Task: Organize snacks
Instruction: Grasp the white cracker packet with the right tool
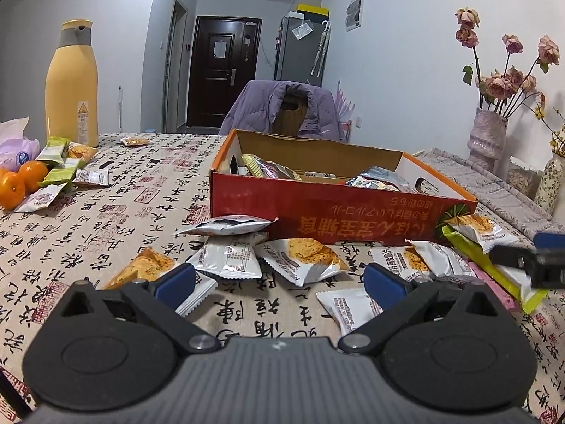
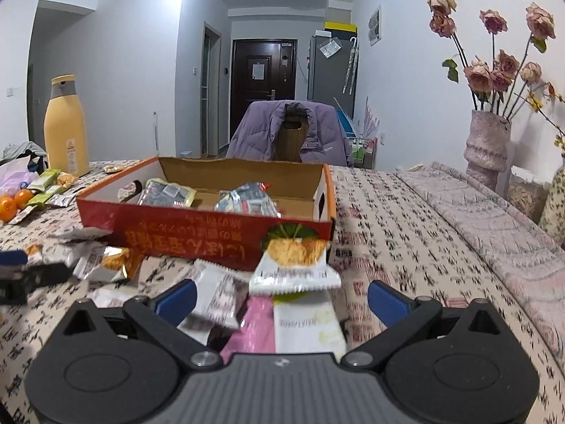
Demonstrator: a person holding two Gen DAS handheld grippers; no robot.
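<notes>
Since my right gripper sits nearest the cracker packet, long axis crosswise just ahead of its wide-open fingers, I'd grab that one.

My left gripper is spread empty too.

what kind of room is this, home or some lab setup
Most likely a lived-in apartment's dining area, not a lab. A purple puffer jacket hangs over a wooden chair, a fridge stands beside the dark entry door, and a vase of dried roses sits by the snack-strewn table.
</notes>
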